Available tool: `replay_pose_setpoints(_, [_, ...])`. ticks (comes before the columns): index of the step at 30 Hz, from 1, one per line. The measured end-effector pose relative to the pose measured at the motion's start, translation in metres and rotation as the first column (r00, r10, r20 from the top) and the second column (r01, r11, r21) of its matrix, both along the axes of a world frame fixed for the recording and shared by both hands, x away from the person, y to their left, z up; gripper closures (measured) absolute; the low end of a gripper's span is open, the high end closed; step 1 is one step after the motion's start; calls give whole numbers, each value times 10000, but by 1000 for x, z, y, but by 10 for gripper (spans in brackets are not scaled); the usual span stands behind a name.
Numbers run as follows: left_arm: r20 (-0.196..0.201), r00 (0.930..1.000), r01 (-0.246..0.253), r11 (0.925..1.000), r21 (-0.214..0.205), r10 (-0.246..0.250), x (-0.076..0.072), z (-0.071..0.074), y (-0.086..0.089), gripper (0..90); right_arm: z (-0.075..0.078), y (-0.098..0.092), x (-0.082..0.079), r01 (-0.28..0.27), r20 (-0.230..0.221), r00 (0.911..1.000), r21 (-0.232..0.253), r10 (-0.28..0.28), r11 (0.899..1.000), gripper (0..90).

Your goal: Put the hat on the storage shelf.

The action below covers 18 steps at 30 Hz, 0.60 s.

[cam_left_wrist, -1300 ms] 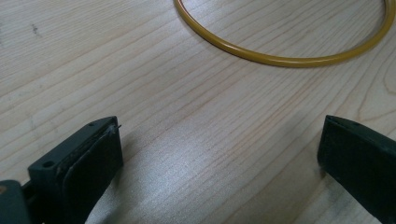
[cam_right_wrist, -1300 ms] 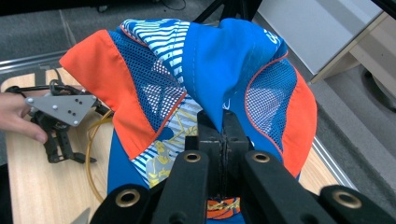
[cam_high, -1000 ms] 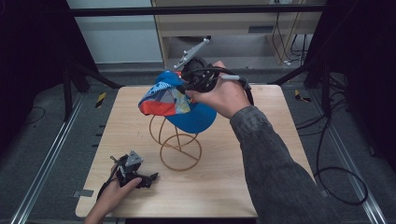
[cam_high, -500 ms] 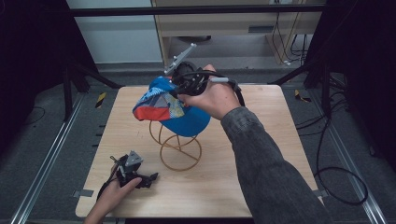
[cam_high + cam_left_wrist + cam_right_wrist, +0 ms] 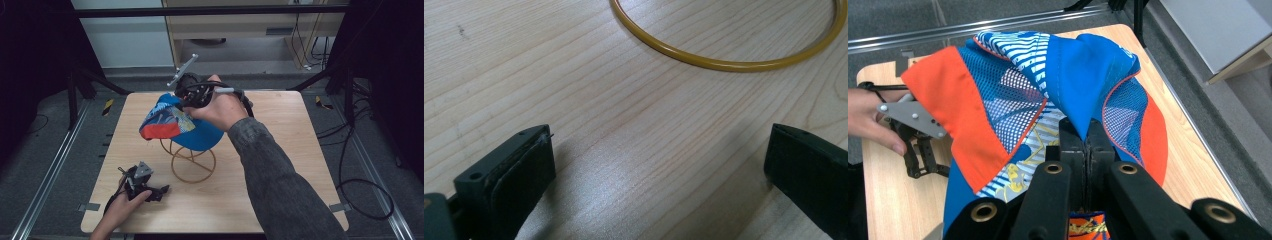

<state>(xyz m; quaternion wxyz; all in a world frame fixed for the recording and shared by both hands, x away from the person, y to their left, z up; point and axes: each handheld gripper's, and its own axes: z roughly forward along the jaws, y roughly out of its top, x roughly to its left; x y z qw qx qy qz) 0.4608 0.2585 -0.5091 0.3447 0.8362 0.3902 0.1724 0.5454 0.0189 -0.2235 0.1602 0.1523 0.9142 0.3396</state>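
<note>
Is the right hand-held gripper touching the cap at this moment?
Touching. The right gripper view shows the right hand-held gripper with its jaws closed together on a fold of blue fabric of the cap.

No readable text, brand, number or label in any view.

Cap [image 5: 1063,75]: printed pattern only (white stripes on blue, yellow scribble marks at 7 o'clock of the crown, near the jaws); the marks form no letters that can be made out. A small orange patch with a yellow squiggle shows at 6 o'clock, too blurred to read.

Floor, at 10 and 2 o'clock of the table [image 5: 280,165]: yellow-and-black hazard tape [image 5: 108,106], stripes only, no wording.
</note>
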Motion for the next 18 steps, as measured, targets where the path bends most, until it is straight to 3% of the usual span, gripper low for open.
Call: replay_pose_setpoints(18, [-2, 10000, 6, 10000, -5, -6, 0, 0, 0, 0, -9, 7, 0, -63, -70, 10000, -352, 61, 9994, 892])
